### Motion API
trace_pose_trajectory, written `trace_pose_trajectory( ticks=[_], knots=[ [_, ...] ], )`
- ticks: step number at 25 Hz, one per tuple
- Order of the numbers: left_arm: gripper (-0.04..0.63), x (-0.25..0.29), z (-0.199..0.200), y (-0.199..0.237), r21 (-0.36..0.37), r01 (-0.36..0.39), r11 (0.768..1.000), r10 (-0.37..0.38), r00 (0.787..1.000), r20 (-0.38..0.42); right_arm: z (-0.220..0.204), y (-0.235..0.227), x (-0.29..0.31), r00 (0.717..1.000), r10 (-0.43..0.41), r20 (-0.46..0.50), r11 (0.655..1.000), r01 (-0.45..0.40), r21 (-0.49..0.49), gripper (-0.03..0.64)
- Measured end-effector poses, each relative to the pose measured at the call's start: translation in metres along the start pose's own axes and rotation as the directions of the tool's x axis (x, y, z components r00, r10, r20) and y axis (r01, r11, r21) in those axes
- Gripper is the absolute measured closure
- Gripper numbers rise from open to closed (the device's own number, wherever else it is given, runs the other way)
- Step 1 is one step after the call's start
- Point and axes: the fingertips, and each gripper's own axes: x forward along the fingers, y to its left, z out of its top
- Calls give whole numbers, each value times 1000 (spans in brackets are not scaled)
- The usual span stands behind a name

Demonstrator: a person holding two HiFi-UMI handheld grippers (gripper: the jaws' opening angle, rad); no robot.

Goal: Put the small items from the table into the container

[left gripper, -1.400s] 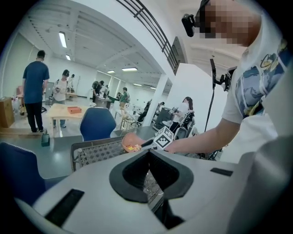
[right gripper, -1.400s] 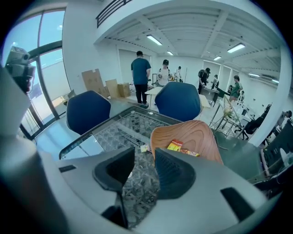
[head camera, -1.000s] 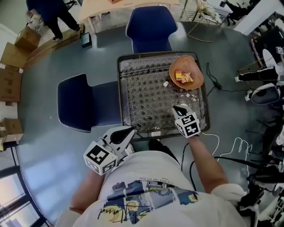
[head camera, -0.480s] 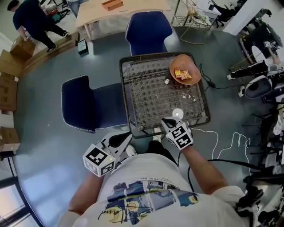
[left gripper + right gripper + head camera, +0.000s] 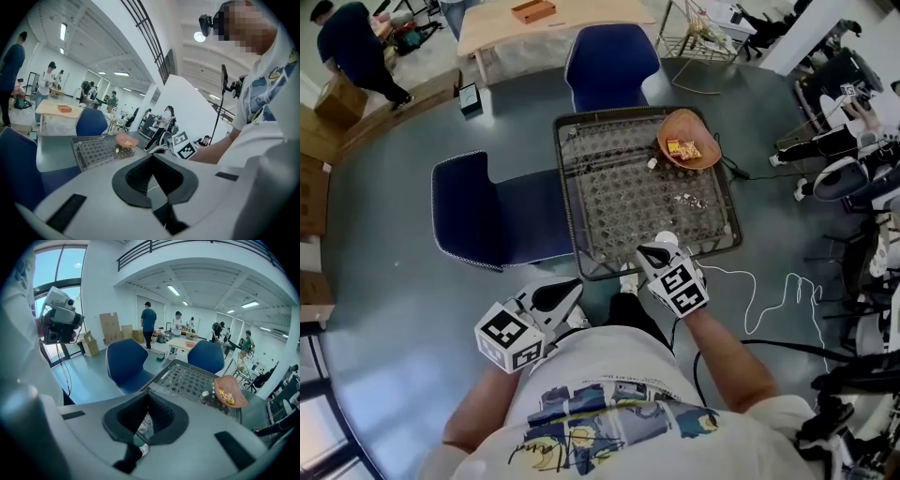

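**Small white disc** [image 5: 667, 239] is lying at the near edge of the mesh table [image 5: 609, 202], just ahead of the right gripper [image 5: 654, 253], touching its tips or nearly so. Being round, it is offering no preferred axis. Farther ahead of the tool, loose white bits [image 5: 689, 199] and 1 white lump [image 5: 652, 163] are lying short of the orange bowl [image 5: 708, 150], which is sitting at the far right corner and holding packets [image 5: 684, 148]. The right gripper's jaws are pressing together, with nothing visibly pinched. The left gripper [image 5: 555, 293], likewise closed and empty, is hanging off the table to the left, so the right is nearer. Judged: the jaws need spreading first. Open mesh ahead is giving free room, while the table's frame is lying under the tips.
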Motion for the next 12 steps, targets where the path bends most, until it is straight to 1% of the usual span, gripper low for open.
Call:
trace_pose_trajectory(
  ticks=[5,8,12],
  knots=[
    [586,-13,-12,-7,12,1,1000,-1,1000,-16,6,18,3,999,6,37,1000,-6,-2,607],
    [588,-18,-15,-8,19,-4,1000,4,1000,-18,3,28,4,1000,14,18,1000,-14,-1,607],
    [587,-17,-16,-10,30,-5,1000,6,1000,-20,4,25,7,999,9,37,1000,-9,-6,607]
  ],
)
